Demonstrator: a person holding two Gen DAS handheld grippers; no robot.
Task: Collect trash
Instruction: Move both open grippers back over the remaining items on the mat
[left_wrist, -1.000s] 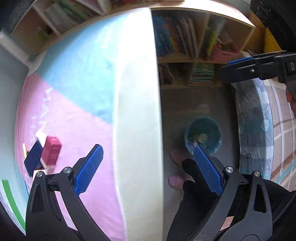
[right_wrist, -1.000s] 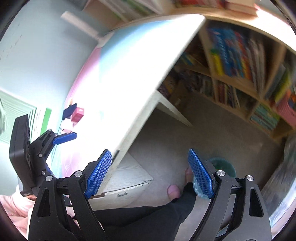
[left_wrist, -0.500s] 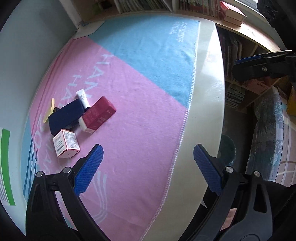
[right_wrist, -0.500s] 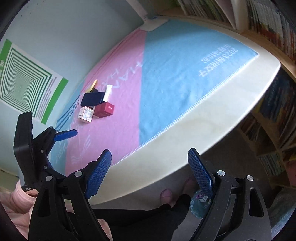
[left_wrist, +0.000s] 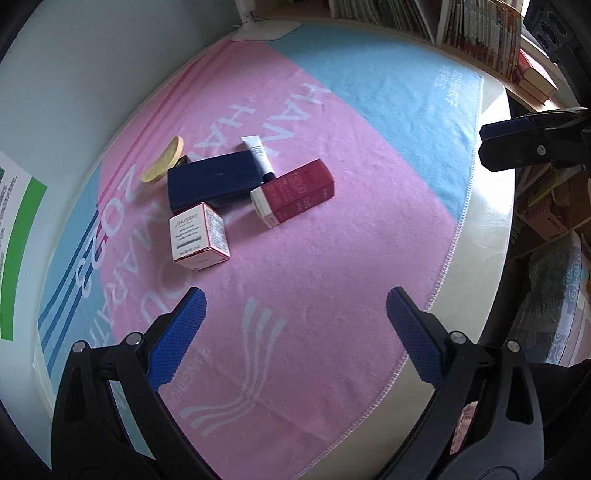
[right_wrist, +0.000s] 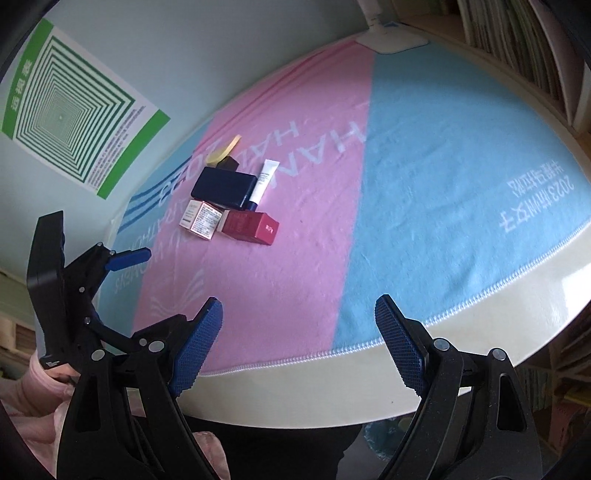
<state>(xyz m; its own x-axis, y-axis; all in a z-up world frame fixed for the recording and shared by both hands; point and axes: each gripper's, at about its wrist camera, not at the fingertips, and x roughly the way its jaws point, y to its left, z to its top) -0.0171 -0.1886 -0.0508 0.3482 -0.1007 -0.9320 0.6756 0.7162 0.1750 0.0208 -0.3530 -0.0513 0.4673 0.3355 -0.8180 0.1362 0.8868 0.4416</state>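
Note:
A small heap of trash lies on the pink half of a pink and blue towel: a dark red carton, a white and pink box, a navy box, a white tube and a yellow oval piece. My left gripper hangs open above the towel, nearer than the heap, holding nothing. My right gripper is open and empty over the table's near edge. Each gripper shows at the other view's side.
The towel covers a cream table against a pale wall with a green striped poster. Bookshelves stand beyond the far end. A lamp base sits at the towel's far corner. A teal bin shows below the table edge.
Both views have swung from the floor, bin and shelves up onto the tabletop. The heap of boxes has come closer and more central. Both grippers stay open and empty.

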